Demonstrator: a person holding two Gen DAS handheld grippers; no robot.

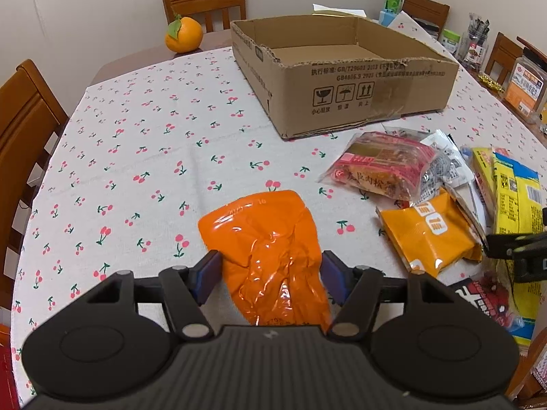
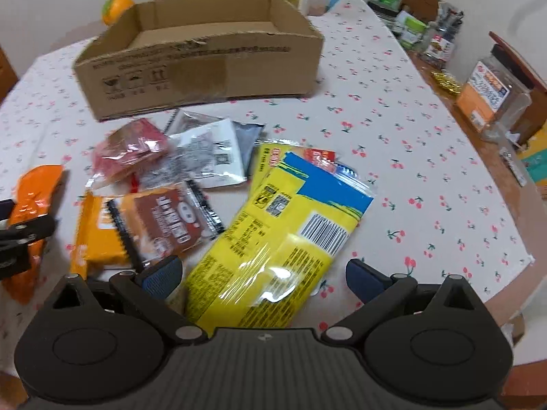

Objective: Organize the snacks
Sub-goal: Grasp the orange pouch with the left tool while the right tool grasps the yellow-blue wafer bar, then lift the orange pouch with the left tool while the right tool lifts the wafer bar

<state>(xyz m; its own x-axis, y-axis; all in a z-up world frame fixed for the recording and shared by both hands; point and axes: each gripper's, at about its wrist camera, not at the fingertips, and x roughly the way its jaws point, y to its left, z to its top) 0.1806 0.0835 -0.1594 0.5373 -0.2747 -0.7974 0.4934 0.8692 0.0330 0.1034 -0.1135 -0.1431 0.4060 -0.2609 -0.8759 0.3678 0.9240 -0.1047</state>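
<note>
My left gripper [image 1: 270, 270] is shut on a crumpled orange packet [image 1: 263, 232], its blue pads pressing both sides just above the cherry-print tablecloth [image 1: 143, 157]. An open, empty cardboard box [image 1: 342, 78] stands beyond it. To the right lies a pile of snacks: a red packet [image 1: 383, 167] and an orange-yellow packet [image 1: 430, 235]. My right gripper [image 2: 263, 273] is open wide over a large yellow-and-blue packet [image 2: 273, 239]; the pads stand on either side without touching it. Left of it lie a brown packet [image 2: 164, 225] and a white packet [image 2: 208, 157]. The box [image 2: 205, 61] sits behind the pile.
An orange fruit [image 1: 183, 34] rests at the table's far left corner. Wooden chairs [image 1: 30, 119] ring the table. Jars and boxes [image 2: 489, 92] crowd the right edge, with more clutter [image 2: 420, 27] at the far right corner.
</note>
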